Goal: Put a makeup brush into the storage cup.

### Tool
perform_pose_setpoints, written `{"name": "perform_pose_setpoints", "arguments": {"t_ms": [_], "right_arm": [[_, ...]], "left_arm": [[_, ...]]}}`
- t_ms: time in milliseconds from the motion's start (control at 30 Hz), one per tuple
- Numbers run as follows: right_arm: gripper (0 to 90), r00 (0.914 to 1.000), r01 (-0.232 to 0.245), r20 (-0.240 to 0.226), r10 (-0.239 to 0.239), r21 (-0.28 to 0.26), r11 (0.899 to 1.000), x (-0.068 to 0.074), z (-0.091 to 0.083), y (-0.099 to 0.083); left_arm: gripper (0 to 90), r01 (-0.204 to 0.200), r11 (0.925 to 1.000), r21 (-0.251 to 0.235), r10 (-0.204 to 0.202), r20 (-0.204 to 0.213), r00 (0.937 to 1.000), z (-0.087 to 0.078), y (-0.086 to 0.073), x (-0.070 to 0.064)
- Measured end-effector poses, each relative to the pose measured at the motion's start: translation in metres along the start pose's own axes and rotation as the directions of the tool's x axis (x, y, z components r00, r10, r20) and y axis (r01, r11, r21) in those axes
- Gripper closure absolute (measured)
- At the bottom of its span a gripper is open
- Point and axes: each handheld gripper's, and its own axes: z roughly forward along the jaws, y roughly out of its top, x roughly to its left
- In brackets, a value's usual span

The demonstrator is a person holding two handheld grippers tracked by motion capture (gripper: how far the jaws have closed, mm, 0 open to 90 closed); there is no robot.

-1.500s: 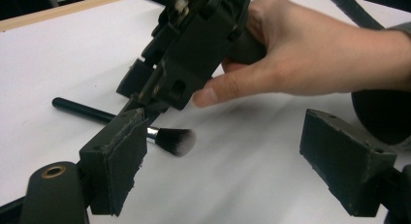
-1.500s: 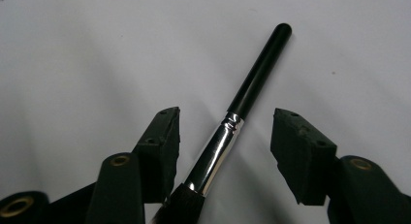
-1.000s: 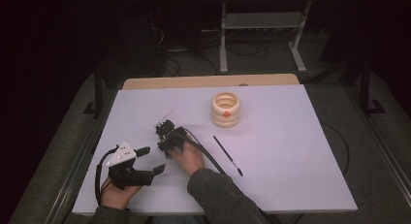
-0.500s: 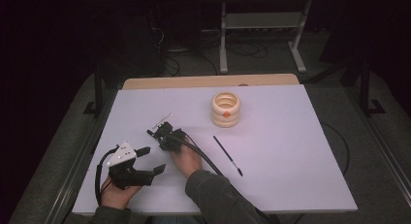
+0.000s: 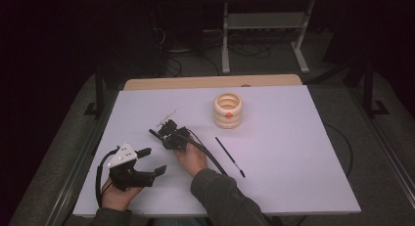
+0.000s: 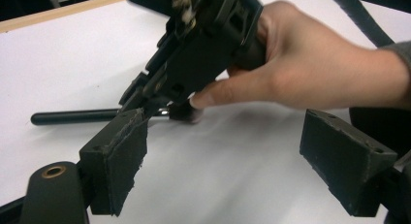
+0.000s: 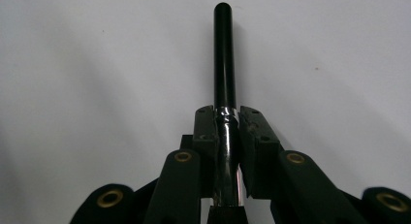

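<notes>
**Fingers clamp the black brush handle near the counter's left side**

Fingers point(image 7: 252, 129) of the right gripper point(image 7: 227, 118) are closed tight on a thin black brush point(image 7: 224, 54), gripping it at its silver band, with the black handle running straight out ahead over the white counter point(image 7: 339, 64). Across the last second the right gripper has edged slightly toward the far-left corner, which suggests the brush is now held and the lift or carry can begin. The left gripper point(image 5: 147, 161) has stayed near the front-left corner, its fingers point(image 6: 116, 158) spread wide and holding nothing.

The right gripper view shows the clamp on the silver band plainly. The left gripper view shows the handle lying low along the counter and the right hand point(image 6: 310, 64) wrapped round its tool. From the high view come the surroundings: a second black brush point(image 5: 230, 157) lying loose toward the middle, and a cream ringed holder point(image 5: 228, 110) nearer the far edge.
</notes>
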Motion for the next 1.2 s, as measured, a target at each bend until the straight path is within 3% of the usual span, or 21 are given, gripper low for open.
{"name": "perform_pose_setpoints", "arguments": {"t_ms": [300, 600, 1200], "right_arm": [[77.5, 0.9998, 0.008, -0.021, -0.008, -0.009, 1.0, -0.007, -0.017, 0.001], [77.5, 0.9983, 0.004, -0.058, -0.005, -0.013, 1.0, -0.025, -0.042, -0.006], [77.5, 0.9976, 0.014, -0.068, -0.016, -0.035, 0.999, -0.042, -0.074, -0.021]], "left_arm": [[16.7, -0.003, 1.0, 0.004, 0.003, -0.001, 1.0, 0.0, 0.0, 0.0], [16.7, -0.006, 0.9999, 0.011, 0.006, -0.002, 1.0, 0.002, 0.0, 0.0], [16.7, -0.017, 0.9998, 0.013, 0.017, 0.005, 0.9998, 0.004, 0.0, -0.001]]}}
